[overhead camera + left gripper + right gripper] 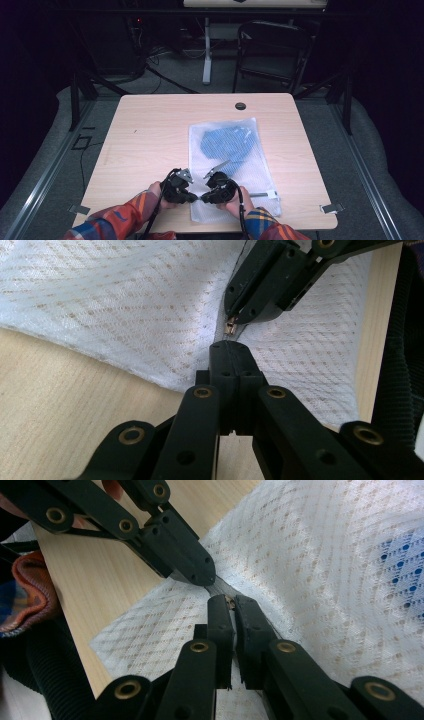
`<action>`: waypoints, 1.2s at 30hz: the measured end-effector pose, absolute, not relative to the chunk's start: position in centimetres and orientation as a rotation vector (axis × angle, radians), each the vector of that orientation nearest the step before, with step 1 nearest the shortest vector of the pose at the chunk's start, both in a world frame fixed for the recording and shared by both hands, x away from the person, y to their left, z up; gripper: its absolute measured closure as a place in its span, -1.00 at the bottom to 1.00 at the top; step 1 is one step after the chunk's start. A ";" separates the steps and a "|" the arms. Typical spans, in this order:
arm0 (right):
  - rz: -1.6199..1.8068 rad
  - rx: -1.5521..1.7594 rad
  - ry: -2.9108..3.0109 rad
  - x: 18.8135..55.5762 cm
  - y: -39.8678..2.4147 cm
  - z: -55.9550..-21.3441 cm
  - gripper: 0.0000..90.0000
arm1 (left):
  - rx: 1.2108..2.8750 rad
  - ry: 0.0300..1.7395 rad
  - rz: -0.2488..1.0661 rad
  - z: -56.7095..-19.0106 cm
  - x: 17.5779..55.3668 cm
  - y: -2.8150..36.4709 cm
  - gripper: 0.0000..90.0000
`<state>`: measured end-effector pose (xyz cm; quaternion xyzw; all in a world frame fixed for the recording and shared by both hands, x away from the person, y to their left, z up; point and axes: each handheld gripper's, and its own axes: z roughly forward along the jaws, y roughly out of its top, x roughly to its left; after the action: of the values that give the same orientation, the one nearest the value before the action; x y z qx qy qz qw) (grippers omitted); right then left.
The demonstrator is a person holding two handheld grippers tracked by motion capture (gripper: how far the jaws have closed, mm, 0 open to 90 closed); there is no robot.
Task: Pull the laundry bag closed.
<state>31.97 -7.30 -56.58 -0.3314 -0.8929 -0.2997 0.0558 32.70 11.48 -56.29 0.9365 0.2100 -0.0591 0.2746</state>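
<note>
The near-left corner of the white mesh laundry bag (235, 165) is hidden under the two grippers, and the blue garment (227, 142) inside is blurred by the mesh. The bag lies right of the table's (150, 130) centre, long axis running roughly 6 to 12 o'clock. The left gripper (226, 347) is clamped on the bag's edge beside the zipper pull (231, 327), and the right gripper (231, 602) is clamped on that pull.

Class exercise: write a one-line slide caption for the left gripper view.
Left gripper shut on the white mesh bag at its zip, facing the right gripper pinching the zip pull.
</note>
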 end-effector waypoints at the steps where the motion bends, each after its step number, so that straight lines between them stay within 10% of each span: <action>1: -0.919 -1.019 -2.703 31.9 -7.2 -56.6 0.93 | 2.516 0.568 -0.160 -56.3 32.7 11.5 1.00; 36: -0.875 -1.059 -2.698 32.1 -9.4 -56.4 0.93 | 2.520 0.558 -0.143 -56.2 33.6 10.4 0.91</action>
<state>32.13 -9.37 -56.39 -0.3493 -0.8896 -0.2886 0.0571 33.59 10.40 -56.23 0.9374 0.2074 -0.0530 0.2748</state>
